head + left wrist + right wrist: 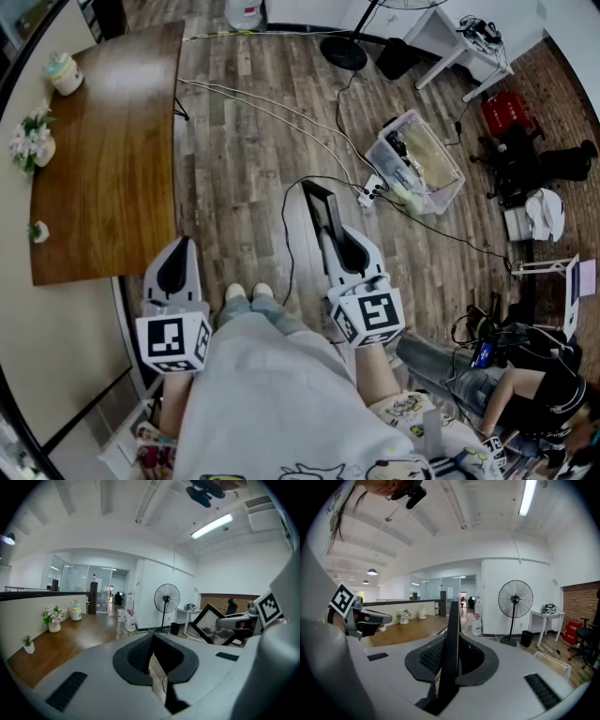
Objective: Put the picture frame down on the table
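Holding the picture frame edge-on between its pads, the right claw is clamped on it over the wooden floor, well apart from the table's open long edge. The left claw hangs nearer that edge, its tips together with nothing between them. I judge this to be the carry step, with the set-down not yet begun. Next, the frame needs bringing over the bare wood in the table's middle. It should stay clear of the flower pot, cup and small plant lined along the far edge, and be lowered until it rests before the pads part.
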`<state>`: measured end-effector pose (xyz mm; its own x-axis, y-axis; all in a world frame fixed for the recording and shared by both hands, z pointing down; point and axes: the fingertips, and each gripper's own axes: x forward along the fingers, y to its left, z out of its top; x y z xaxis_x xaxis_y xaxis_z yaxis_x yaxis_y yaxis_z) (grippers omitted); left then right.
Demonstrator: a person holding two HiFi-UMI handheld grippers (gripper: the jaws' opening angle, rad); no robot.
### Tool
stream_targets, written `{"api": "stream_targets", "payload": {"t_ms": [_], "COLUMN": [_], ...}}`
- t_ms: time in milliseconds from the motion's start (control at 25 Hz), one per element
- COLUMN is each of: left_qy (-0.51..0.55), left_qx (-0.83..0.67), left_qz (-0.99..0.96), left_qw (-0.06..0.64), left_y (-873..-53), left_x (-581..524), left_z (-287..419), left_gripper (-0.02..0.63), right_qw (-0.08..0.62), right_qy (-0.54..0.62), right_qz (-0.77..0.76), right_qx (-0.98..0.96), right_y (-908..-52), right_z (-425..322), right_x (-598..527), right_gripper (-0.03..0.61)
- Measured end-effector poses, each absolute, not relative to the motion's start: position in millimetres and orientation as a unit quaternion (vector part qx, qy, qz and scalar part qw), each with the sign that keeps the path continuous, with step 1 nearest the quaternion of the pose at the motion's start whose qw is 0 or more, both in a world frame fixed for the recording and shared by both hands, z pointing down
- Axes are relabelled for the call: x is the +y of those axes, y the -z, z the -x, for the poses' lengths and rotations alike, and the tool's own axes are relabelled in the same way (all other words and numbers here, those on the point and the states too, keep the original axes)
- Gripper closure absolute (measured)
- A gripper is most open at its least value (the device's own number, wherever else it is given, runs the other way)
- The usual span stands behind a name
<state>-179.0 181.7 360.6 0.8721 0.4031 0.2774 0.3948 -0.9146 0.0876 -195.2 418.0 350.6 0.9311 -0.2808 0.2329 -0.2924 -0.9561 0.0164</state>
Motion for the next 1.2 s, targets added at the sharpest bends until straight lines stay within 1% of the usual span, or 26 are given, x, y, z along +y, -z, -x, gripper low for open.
{"api": "stream_targets", "payload": {"t_ms": [280, 600, 800, 1040, 1200], "left_qy": [-0.144, -0.129, -0.129, -0.135, -0.138], "left_qx": [0.201, 0.17, 0.155, 0.143, 0.143], "left_qz": [-0.969, -0.977, -0.979, -0.981, -0.98], "left_qw": [0.01, 0.004, 0.001, 0.0, 0.003], "left_y": [-363.9, -355.6, -355.9, -363.6, -367.7], "left_x": [198.3, 203.4, 201.7, 192.3, 187.7], "left_z": [177.2, 179.0, 173.8, 148.8, 113.2], "left_gripper": [0.611, 0.611, 0.611, 0.611, 0.611], "right_qw": [0.017, 0.031, 0.025, 0.022, 0.025], "right_qy": [-0.107, -0.103, -0.105, -0.116, -0.122], "right_qz": [-0.984, -0.982, -0.981, -0.98, -0.98], "right_qx": [-0.143, -0.157, -0.162, -0.158, -0.153], "right_y": [-349.6, -347.9, -352.8, -364.2, -366.8], "right_z": [195.3, 196.7, 191.7, 167.2, 133.6], "right_x": [439.9, 458.3, 466.4, 470.0, 467.9], "right_gripper": [0.525, 0.525, 0.525, 0.525, 0.525]}}
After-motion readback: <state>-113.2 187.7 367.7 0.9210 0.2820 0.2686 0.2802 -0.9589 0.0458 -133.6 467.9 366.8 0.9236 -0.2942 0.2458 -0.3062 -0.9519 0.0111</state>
